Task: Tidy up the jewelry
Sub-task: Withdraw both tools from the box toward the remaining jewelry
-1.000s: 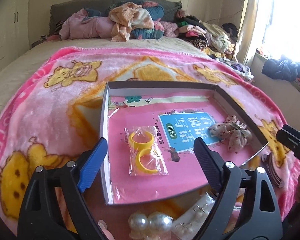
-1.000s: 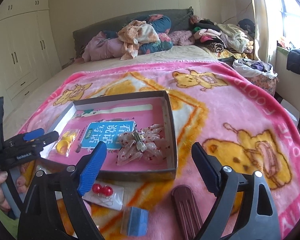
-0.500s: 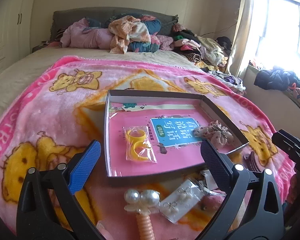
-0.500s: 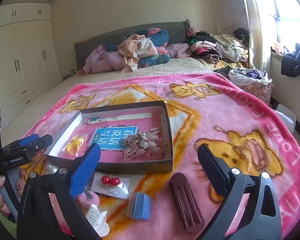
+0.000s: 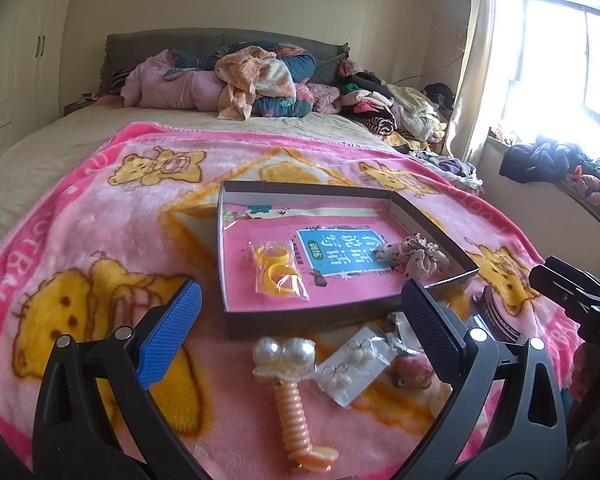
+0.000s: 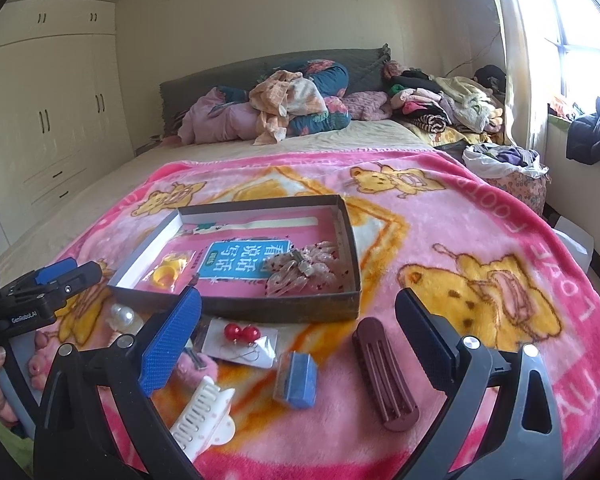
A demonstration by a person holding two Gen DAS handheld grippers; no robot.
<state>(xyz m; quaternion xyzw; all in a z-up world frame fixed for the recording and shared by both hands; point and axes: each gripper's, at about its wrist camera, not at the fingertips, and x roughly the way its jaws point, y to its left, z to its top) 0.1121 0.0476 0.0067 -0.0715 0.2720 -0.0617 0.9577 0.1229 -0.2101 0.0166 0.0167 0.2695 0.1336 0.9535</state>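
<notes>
With both tools spread wide and empty, I'd pinch the light, slippery pearl hair clip by its stiff coiled stem.

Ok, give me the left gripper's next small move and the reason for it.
Probably lower the left gripper onto the pearl hair clip lying on the blanket just ahead. Its jaws are open and empty, the clip sits between them, outside the box, where the yellow rings packet already lies.
</notes>
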